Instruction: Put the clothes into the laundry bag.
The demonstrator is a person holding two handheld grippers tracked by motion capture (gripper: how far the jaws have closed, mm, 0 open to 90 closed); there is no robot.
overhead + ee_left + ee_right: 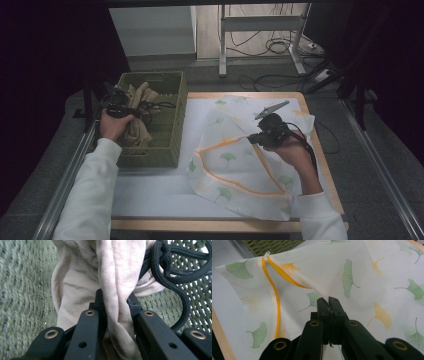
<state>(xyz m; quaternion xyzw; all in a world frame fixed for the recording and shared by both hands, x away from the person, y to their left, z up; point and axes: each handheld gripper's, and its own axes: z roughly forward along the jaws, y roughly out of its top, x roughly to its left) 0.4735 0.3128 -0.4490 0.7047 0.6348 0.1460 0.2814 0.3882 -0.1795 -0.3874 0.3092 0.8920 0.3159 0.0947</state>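
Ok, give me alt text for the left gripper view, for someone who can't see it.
The left gripper pinches a fold of beige cloth between its black fingers. The cloth lies in a green woven basket, with a black cord looped beside it.

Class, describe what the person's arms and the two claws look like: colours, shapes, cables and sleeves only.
Both arms wear long white sleeves. The left claw and right claw are black, each with two flat jaws on angular link arms set with brass-coloured rivets. In the high view a black cable trails from the right claw, and a grey three-cornered plate sits on top of it.
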